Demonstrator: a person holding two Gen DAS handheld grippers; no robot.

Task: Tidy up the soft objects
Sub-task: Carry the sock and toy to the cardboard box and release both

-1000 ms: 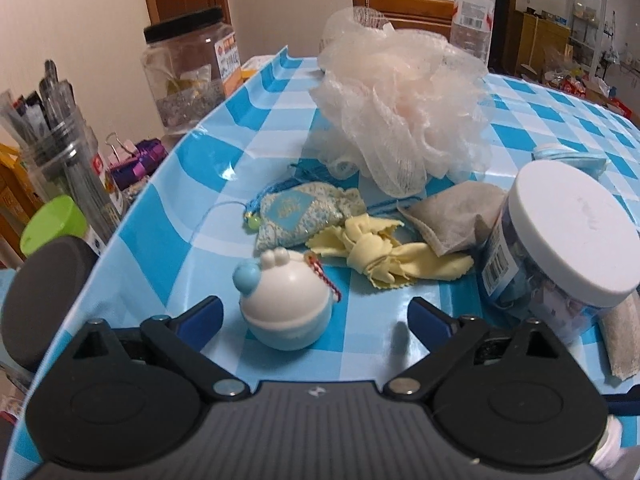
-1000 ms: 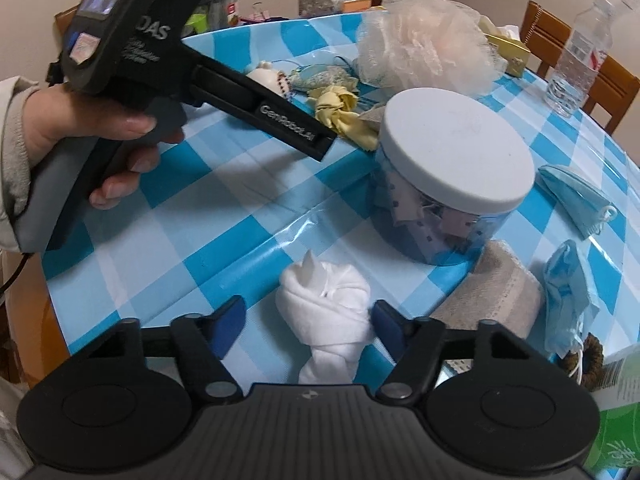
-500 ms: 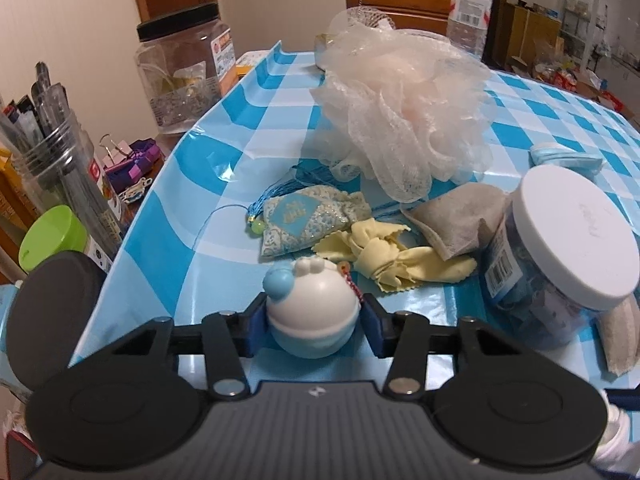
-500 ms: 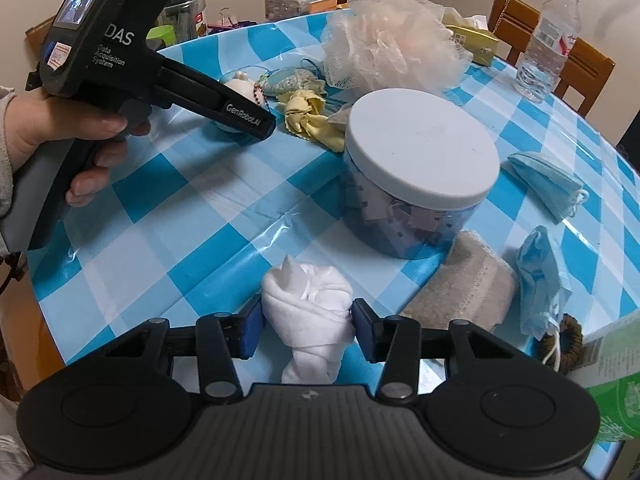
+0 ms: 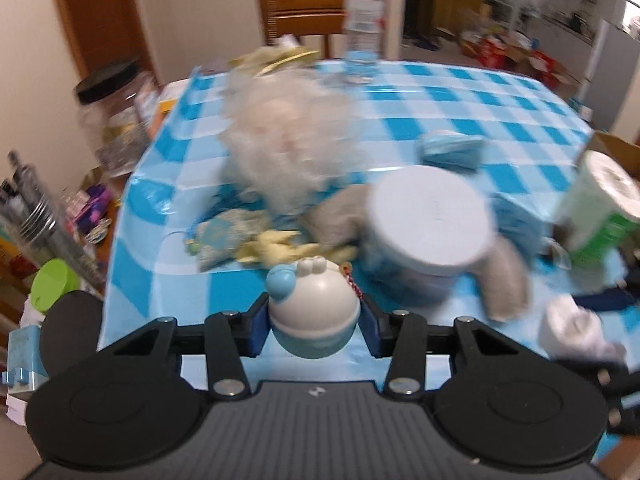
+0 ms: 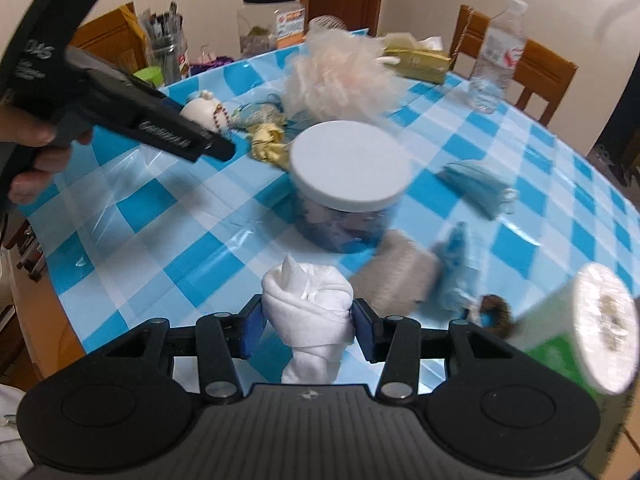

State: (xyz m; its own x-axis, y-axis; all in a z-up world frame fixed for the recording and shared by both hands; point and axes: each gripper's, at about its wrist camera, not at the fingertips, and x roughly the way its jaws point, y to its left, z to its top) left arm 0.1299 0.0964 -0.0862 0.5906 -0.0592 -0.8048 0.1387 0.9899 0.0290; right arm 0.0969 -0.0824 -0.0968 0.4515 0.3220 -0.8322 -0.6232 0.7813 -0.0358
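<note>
left hand-held gripper (image 5: pixel 314 326): closed onto round toy (image 5: pixel 313 312), lifted | right hand-held gripper (image 6: pixel 307 326): closed onto white cloth (image 6: pixel 308 312), lifted

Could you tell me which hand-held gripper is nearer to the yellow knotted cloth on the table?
The left. The left hand-held gripper, shut on the white-and-blue toy, sits just in front of the yellow knotted cloth. The right hand-held gripper, shut on the white cloth bundle, is farther off, past the white-lidded jar.
</note>
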